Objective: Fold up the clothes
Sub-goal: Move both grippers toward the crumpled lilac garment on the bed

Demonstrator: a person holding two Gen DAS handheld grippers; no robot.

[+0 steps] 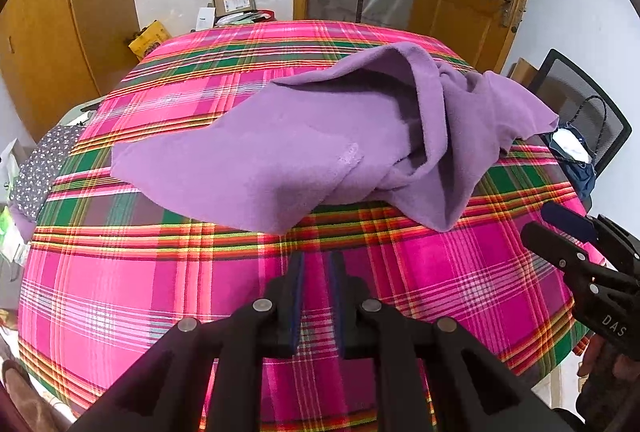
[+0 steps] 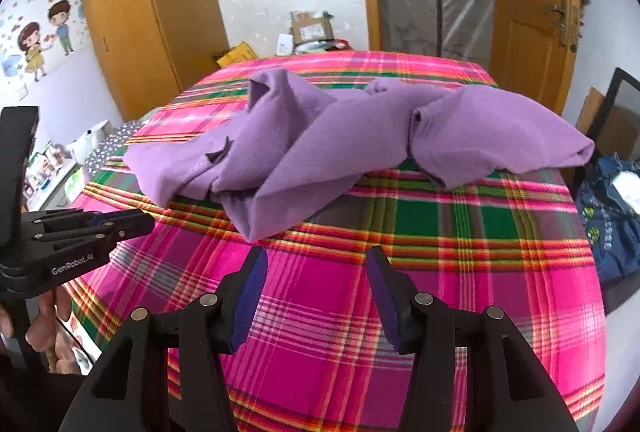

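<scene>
Both grippers low at the near edge, nothing held. Left gripper (image 1: 316, 272) nearly pinched, just a slit btwn pads; right gripper (image 2: 316, 268) spread wide. Straight ahead, purple garment (image 2: 320, 136) rumpled on the plaid bed (image 2: 460, 272), long axis running left-right. Nearest fabric tip sits just past the right gripper, so prob. closer to that one.
</scene>
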